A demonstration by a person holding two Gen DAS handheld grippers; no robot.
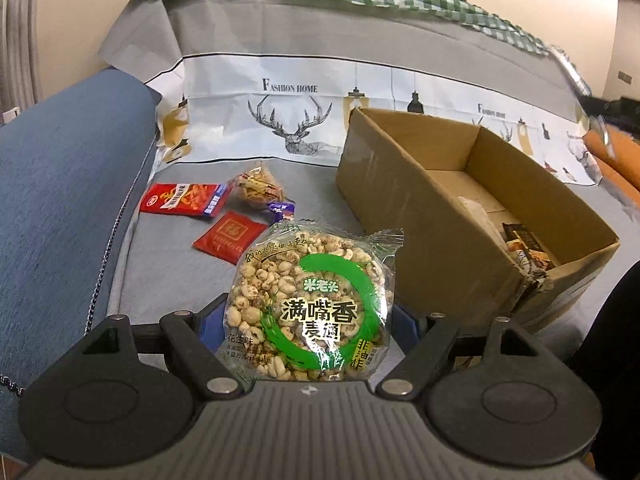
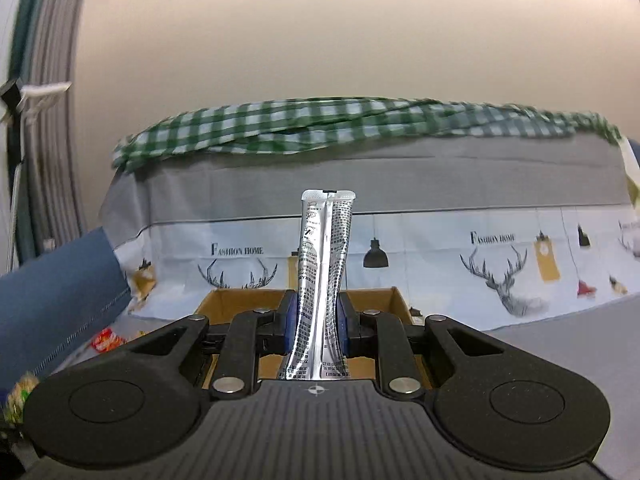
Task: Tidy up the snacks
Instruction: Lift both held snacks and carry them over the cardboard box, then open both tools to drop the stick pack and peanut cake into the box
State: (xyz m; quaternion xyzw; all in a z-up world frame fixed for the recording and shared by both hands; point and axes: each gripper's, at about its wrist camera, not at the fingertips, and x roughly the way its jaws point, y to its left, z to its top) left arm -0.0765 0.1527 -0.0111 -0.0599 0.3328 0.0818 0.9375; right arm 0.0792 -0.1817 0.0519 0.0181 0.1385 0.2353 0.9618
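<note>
Left gripper [image 1: 310, 320] jaws clamping round puffed-grain pack [image 1: 310, 308], right gripper [image 2: 318, 324] jaws pinching upright silver sachet [image 2: 322, 280]

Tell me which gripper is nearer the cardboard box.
Right, as far as the views show. The right gripper, holding a silver sachet, sits directly at the box, which fills the space behind its fingers. The left gripper, holding a puffed snack, sits beside the box's left wall.

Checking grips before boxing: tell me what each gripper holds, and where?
Left gripper: round puffed-grain pack, by its sides. Right gripper: silver stick sachet, near its lower end.
</note>
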